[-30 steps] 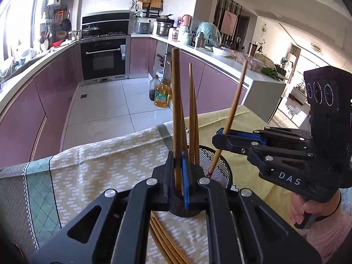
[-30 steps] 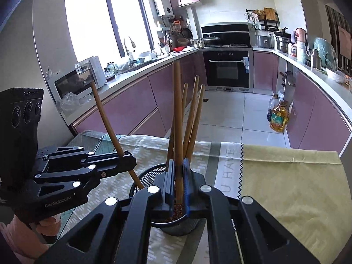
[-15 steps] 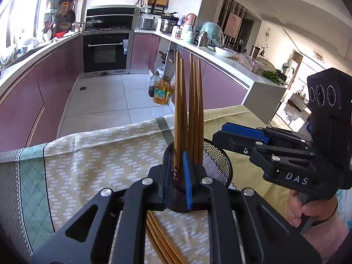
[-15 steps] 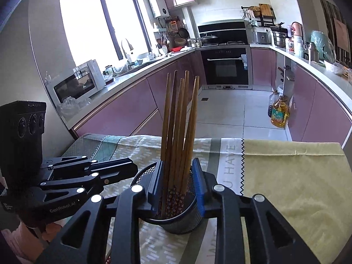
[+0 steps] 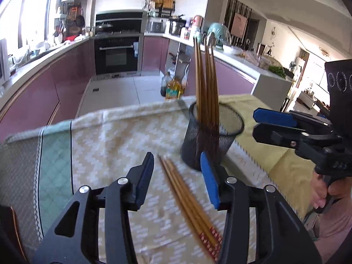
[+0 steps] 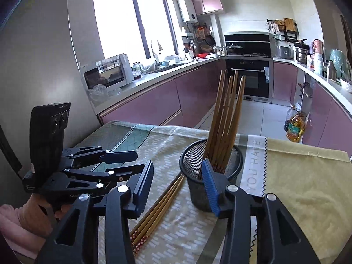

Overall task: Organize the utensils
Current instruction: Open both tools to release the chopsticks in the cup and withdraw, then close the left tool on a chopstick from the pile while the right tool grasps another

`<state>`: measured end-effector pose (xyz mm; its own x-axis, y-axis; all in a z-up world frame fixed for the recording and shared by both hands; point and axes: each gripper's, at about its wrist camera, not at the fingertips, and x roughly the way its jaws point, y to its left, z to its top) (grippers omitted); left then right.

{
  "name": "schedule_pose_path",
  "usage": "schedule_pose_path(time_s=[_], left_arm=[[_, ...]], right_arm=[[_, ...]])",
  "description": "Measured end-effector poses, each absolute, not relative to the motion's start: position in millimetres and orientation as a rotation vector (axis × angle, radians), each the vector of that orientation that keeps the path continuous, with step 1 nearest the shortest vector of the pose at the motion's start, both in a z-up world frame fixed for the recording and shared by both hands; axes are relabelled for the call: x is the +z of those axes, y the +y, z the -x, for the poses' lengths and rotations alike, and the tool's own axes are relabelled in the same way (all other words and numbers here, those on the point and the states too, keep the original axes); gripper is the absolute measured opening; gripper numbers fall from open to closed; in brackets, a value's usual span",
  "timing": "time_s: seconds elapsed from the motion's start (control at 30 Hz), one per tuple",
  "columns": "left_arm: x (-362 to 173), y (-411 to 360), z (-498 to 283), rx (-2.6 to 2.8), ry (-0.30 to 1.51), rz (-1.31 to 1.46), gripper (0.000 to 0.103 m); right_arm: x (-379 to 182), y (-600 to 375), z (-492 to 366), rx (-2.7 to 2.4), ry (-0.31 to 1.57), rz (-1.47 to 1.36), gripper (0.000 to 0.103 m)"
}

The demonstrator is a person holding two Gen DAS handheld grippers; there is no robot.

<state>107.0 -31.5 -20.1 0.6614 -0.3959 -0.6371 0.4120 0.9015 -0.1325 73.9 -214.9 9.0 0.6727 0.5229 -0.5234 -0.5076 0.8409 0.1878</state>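
Note:
A black mesh cup (image 5: pixel 211 136) stands on the cloth-covered table and holds several wooden chopsticks (image 5: pixel 206 83) upright; it also shows in the right wrist view (image 6: pixel 209 176) with the chopsticks (image 6: pixel 226 118). Several more chopsticks (image 5: pixel 189 200) lie flat on the cloth in front of the cup, also in the right wrist view (image 6: pixel 158 206). My left gripper (image 5: pixel 178 178) is open and empty, above the lying chopsticks. My right gripper (image 6: pixel 178 182) is open and empty, just short of the cup. The left gripper appears in the right wrist view (image 6: pixel 132 160), and the right gripper in the left wrist view (image 5: pixel 272 123).
The table carries a patterned cloth (image 5: pixel 114 136) and a yellow cloth (image 6: pixel 308 187). Beyond the table edge lie the kitchen floor, purple cabinets (image 6: pixel 165 101), an oven (image 5: pixel 118 55) and oil bottles (image 6: pixel 296 127) on the floor.
Both grippers have opened and let go of their chopsticks, which now stand in the cup. Both grippers have pulled back from the cup; the left one has dropped toward the lying chopsticks.

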Motion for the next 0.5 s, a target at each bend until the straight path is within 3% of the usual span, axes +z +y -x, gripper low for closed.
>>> schedule_pose_path(time_s=[0.3, 0.5], left_arm=[[-75.9, -18.0, -90.8, -0.421, 0.853, -0.009, 0.044], [-83.9, -14.3, -83.6, -0.407, 0.88, 0.008, 0.044]], right_arm=[[-55.9, -192.3, -68.3, 0.582, 0.779, -0.022, 0.046], [-79.4, -180.8, -63.7, 0.575, 0.839, -0.01, 0.046]])
